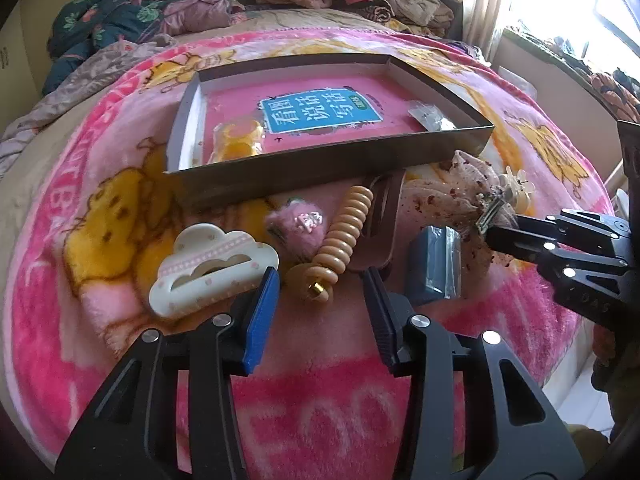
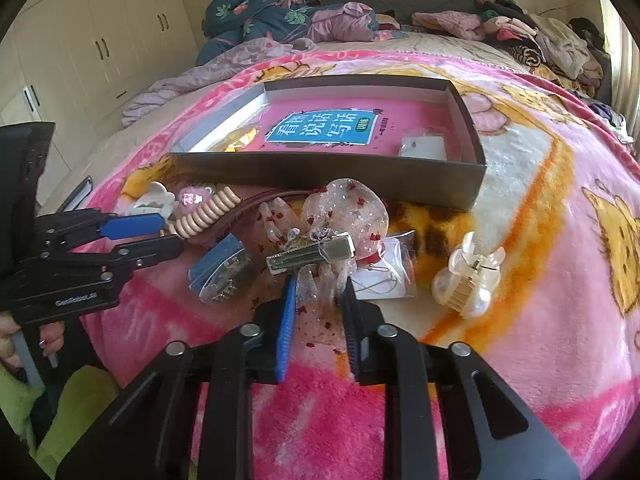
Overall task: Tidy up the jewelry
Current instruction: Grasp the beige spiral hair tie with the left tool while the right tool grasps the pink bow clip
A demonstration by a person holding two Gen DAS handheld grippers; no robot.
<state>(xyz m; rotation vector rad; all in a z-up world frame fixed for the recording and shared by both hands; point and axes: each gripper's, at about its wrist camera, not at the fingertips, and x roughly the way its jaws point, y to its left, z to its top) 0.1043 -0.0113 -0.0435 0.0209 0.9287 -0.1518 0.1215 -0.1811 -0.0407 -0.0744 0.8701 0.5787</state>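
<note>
A shallow dark box (image 1: 320,168) (image 2: 320,176) lies on the pink blanket, holding a pink book, a yellow item (image 1: 236,140) and a small clear bag (image 1: 432,118). Hair accessories lie in front of it. My left gripper (image 1: 322,280) is open just before a tan spiral hair tie (image 1: 344,232), with a white cloud claw clip (image 1: 208,268) at its left finger. My right gripper (image 2: 318,288) is open around the trailing edge of a sheer sequined bow with a metal clip (image 2: 316,258); it also shows in the left wrist view (image 1: 492,236).
A blue box in a clear wrap (image 1: 436,264) (image 2: 220,268), a pink fuzzy clip (image 1: 296,224), a brown band (image 1: 380,216), a pearly claw clip (image 2: 468,276) and a small earring bag (image 2: 384,276) lie on the blanket. Clothes pile at the bed's head.
</note>
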